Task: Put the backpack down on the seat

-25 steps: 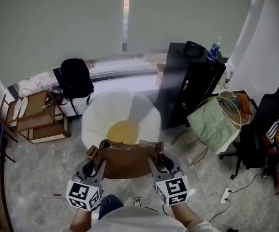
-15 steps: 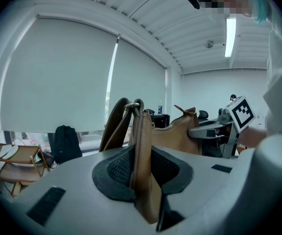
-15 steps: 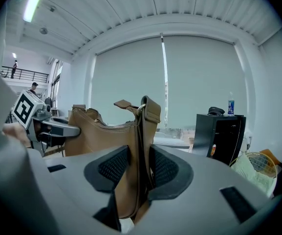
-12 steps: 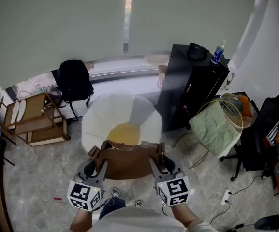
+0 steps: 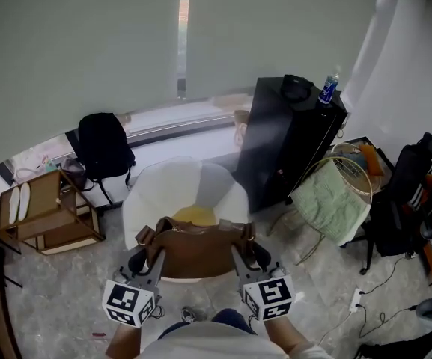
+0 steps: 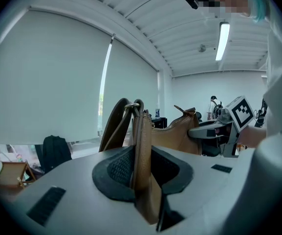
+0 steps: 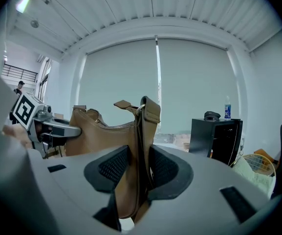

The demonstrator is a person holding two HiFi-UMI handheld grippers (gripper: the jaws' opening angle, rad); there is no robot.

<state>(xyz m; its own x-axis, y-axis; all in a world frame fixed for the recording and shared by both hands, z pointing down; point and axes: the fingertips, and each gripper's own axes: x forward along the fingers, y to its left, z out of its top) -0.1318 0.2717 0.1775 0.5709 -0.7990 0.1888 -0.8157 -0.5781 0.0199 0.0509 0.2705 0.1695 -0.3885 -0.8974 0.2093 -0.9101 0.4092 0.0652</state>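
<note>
A brown leather backpack [image 5: 195,250] hangs between my two grippers, above the front edge of a white round seat [image 5: 156,193] with a yellow cushion [image 5: 196,215]. My left gripper [image 5: 142,260] is shut on the bag's left end, where its strap [image 6: 140,146] is pinched between the dark pads. My right gripper [image 5: 247,257] is shut on the bag's right end; the strap [image 7: 140,153] runs up through its jaws to a metal ring. Each gripper view shows the bag's body [image 7: 99,136] stretching toward the other gripper [image 6: 219,129].
A black cabinet [image 5: 287,137] with a blue bottle [image 5: 328,87] stands right of the seat. A black backpack [image 5: 103,144] leans by the window; a wooden rack [image 5: 43,212] sits at left. A basket with green cloth [image 5: 332,193] and an office chair [image 5: 406,193] are at right.
The view has shifted forward and slightly up, so the seat lies closer under the bag. Both grippers keep their hold on the brown backpack.
</note>
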